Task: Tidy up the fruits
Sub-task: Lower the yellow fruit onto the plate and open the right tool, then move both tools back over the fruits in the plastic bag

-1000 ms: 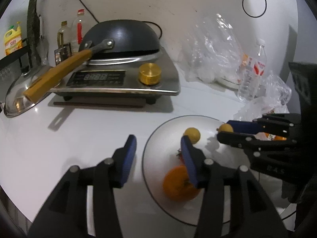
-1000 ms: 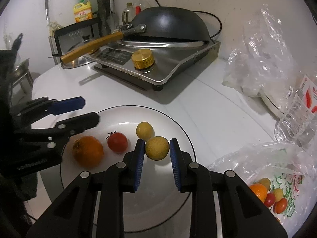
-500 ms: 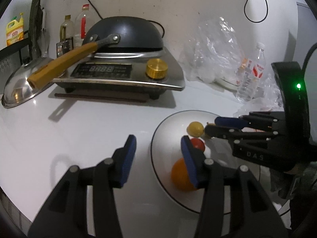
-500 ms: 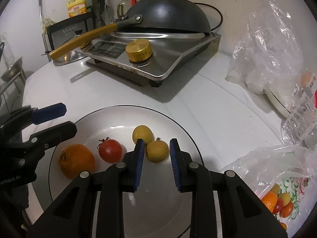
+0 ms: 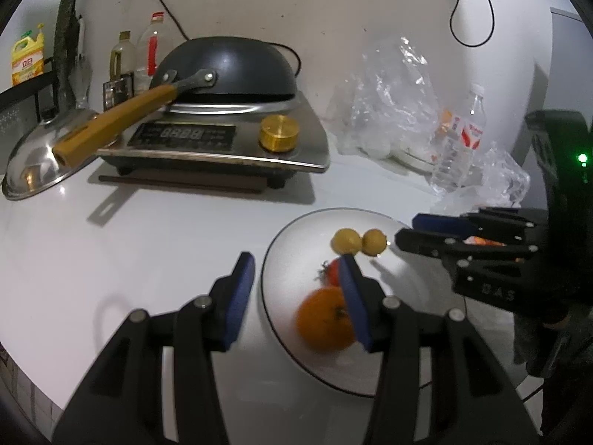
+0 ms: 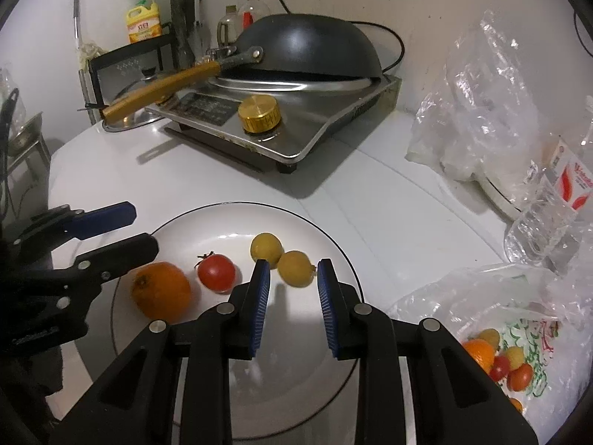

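A white plate (image 6: 241, 204) (image 5: 333, 210) holds an orange (image 6: 161, 291) (image 5: 322, 324), a red tomato (image 6: 217, 272) (image 5: 333, 272) and two small yellow fruits side by side. The nearer yellow fruit (image 6: 295, 269) (image 5: 374, 241) lies free on the plate, touching the other yellow fruit (image 6: 266, 248) (image 5: 345, 240). My right gripper (image 6: 294, 264) (image 5: 406, 229) hovers just short of it, its pads a fruit's width apart with nothing pressed between them. At the plate's left rim my left gripper (image 5: 294, 263) (image 6: 142, 230) is open and empty. A printed plastic bag (image 6: 511, 352) at the right holds more fruit.
Behind the plate stands a steel induction cooker (image 5: 207, 137) with an upturned black wok (image 5: 229, 66), whose wooden handle juts left. A steel lid (image 5: 33, 163) lies far left. Crumpled clear bags (image 5: 389, 104) and a water bottle (image 5: 459, 141) crowd the back right. The table edge curves at lower left.
The yellow fruit that my right gripper held above the plate now rests on the plate beside the other one, and the gripper has drawn back off it. The left gripper has barely moved.
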The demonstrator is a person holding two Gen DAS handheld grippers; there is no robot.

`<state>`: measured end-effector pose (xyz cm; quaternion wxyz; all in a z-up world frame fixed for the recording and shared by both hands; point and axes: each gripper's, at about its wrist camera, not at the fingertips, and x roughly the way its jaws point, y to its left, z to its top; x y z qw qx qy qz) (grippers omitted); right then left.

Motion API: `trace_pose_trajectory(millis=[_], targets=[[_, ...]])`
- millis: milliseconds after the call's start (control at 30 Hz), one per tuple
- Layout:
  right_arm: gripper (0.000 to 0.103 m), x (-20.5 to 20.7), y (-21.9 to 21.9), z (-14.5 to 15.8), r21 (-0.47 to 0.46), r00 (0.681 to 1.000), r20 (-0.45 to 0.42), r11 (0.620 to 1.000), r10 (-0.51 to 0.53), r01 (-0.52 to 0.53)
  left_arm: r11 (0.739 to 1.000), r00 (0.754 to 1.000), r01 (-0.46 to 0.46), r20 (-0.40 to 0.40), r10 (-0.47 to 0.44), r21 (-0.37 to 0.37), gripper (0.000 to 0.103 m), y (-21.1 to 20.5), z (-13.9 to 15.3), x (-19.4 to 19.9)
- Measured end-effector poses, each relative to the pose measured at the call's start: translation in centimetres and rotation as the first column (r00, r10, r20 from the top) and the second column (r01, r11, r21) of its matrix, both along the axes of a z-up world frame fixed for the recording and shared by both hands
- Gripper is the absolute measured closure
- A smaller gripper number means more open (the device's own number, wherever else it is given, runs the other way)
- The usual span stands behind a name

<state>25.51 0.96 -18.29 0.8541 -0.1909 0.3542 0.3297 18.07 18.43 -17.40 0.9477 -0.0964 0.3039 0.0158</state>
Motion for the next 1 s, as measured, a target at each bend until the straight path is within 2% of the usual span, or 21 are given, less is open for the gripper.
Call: trace_pose_trajectory(millis=[400,1000], targets=[[0.075,-2.7,-4.0,2.4,0.046,0.999,0.034,0.999,-0.021,0.019,0.999,0.999,0.032,0.019,-0.032,0.011,0.054,-3.4,1.3,-1.4],[0.075,-5.5,-9.8,4.4,0.098,0.996,0.065,0.994,-0.059,0.053,0.995,0.995,0.089,0.043,-0.090,0.039,0.054,-9.3,3.4,-2.8]])
